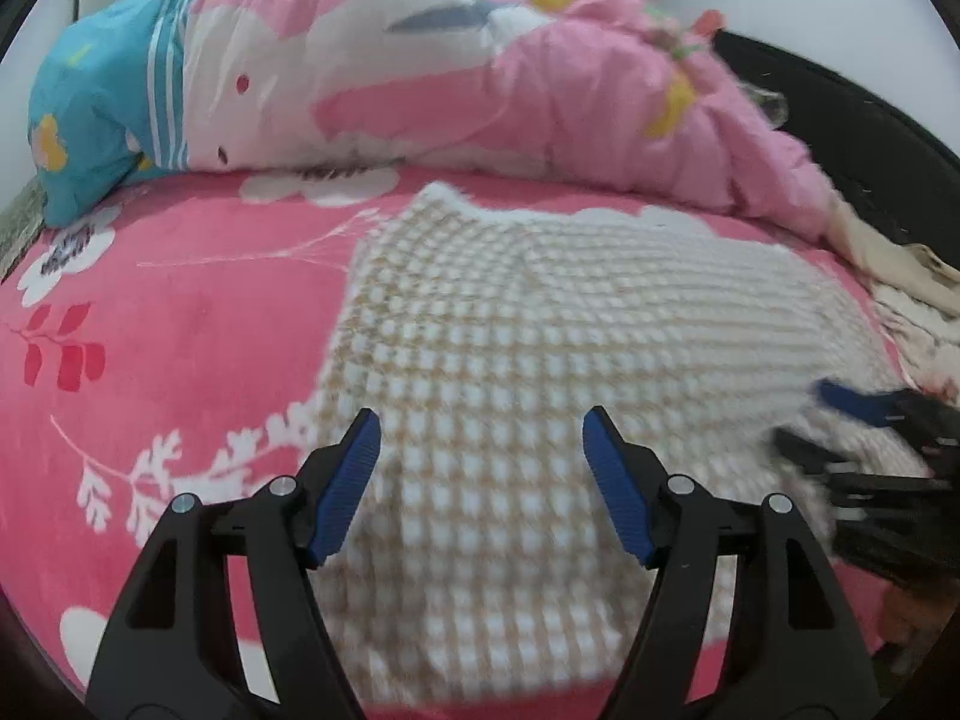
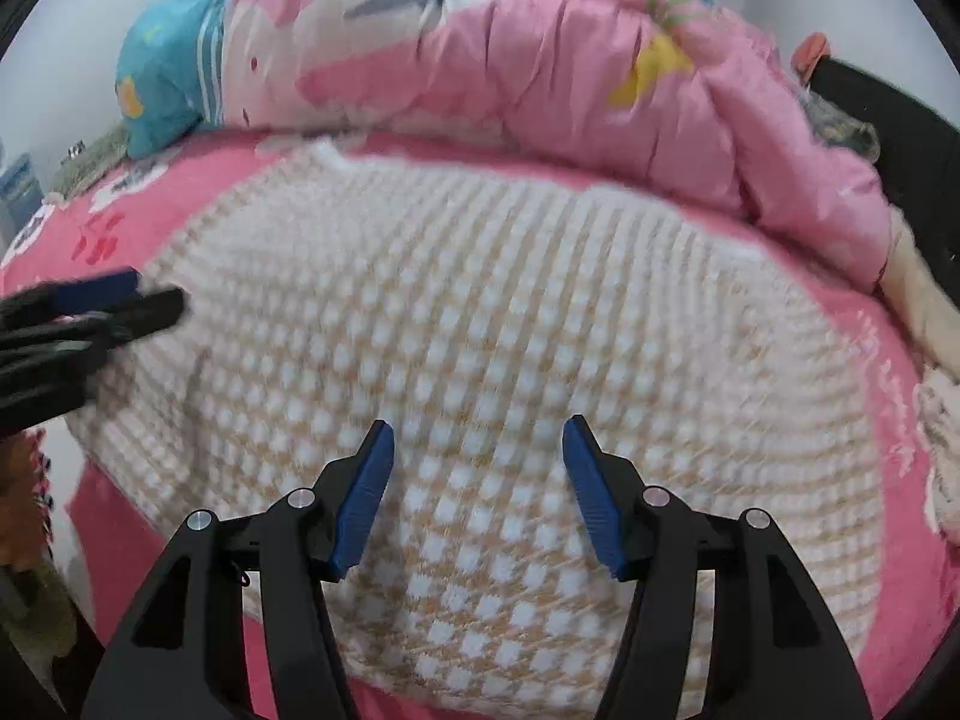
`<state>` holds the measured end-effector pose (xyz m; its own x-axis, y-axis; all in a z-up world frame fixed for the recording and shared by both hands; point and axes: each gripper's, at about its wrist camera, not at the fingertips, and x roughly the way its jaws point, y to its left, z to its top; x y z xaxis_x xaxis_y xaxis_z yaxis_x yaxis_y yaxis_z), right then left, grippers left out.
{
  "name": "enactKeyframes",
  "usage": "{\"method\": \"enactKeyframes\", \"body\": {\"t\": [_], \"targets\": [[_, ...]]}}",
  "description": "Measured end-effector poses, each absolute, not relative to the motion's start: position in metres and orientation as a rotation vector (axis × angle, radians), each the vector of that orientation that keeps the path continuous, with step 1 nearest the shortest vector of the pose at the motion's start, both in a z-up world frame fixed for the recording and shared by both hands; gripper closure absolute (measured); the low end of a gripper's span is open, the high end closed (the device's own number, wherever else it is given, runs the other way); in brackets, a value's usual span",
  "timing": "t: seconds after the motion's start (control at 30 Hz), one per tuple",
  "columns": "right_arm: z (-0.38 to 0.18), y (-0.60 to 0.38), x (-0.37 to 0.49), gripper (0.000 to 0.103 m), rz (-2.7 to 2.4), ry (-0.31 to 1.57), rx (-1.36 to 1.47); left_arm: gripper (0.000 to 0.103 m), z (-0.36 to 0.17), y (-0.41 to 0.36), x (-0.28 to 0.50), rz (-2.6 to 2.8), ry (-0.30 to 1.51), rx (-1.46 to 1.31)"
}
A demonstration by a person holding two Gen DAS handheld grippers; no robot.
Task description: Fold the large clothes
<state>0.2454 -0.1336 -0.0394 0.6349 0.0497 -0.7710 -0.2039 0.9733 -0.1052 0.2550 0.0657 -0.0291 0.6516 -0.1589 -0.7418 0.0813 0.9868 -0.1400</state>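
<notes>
A large white and tan checked garment (image 1: pixel 540 348) lies spread flat on the pink bed; it fills most of the right wrist view (image 2: pixel 492 324). My left gripper (image 1: pixel 483 429) is open and empty, hovering over the garment's near left part. My right gripper (image 2: pixel 478 435) is open and empty over the garment's near middle. The right gripper shows blurred at the right edge of the left wrist view (image 1: pixel 840 420). The left gripper shows blurred at the left edge of the right wrist view (image 2: pixel 120 300).
A pink floral bedsheet (image 1: pixel 150 330) covers the bed. A bunched pink, white and blue quilt (image 1: pixel 390 60) lies along the far side. Pale clothes (image 1: pixel 900 276) are heaped at the right. A dark headboard (image 1: pixel 840 120) stands at the far right.
</notes>
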Motion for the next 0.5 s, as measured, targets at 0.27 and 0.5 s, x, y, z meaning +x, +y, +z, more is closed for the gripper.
{"method": "enactKeyframes", "body": {"t": [0.27, 0.5], "targets": [[-0.074, -0.175, 0.288, 0.029, 0.041, 0.947, -0.114, 0.024, -0.059, 0.062, 0.265, -0.104, 0.896, -0.110], [-0.048, -0.187, 0.291, 0.028, 0.022, 0.928, -0.125, 0.024, -0.059, 0.058, 0.259, -0.105, 0.899, -0.103]]}}
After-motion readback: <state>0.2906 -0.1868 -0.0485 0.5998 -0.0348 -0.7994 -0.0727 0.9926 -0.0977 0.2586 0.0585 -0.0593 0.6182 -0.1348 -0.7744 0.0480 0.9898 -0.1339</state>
